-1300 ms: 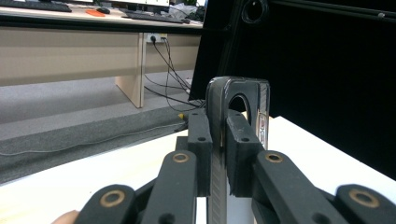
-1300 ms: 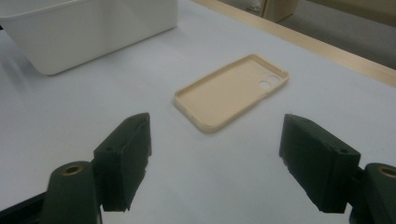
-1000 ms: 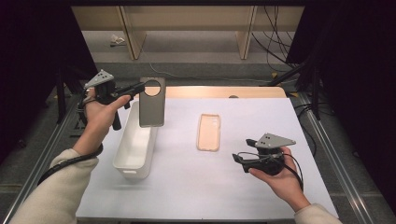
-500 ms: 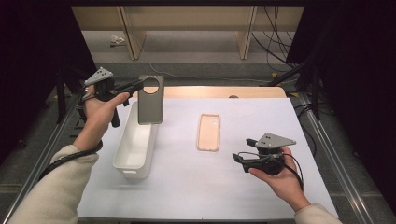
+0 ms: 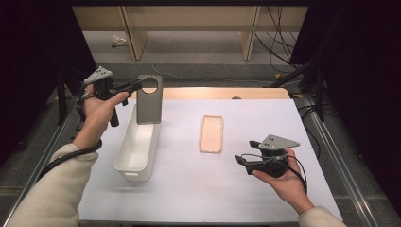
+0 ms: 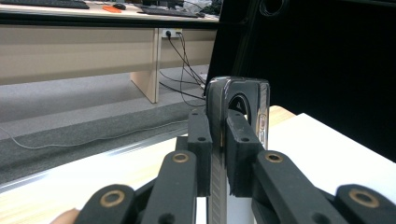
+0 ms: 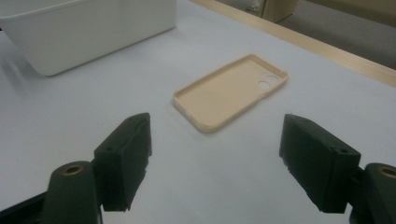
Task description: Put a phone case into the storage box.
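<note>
Left tool (image 5: 135, 86) clamps grey phone case (image 5: 150, 99) upright above white bin (image 5: 137, 149); right tool (image 5: 242, 163) gapes.

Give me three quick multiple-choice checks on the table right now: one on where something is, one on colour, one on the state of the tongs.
1. Where is the grey phone case?
A. Flat on the table
B. Held upright above the far end of the white bin
C. Lying beside the right tongs

2. What colour is the phone case lying on the table?
A. Beige
B. Blue
C. Black

3. How do the right tongs stand?
A. Shut on the beige case
B. Shut on nothing
C. Open, holding nothing

Answers:
1. B, the left tongs clamp the grey case's edge and hold it over the bin.
2. A, it shows pale beige in the high view and the right gripper view.
3. C, the jaws stand wide apart with the beige case lying beyond them.
</note>
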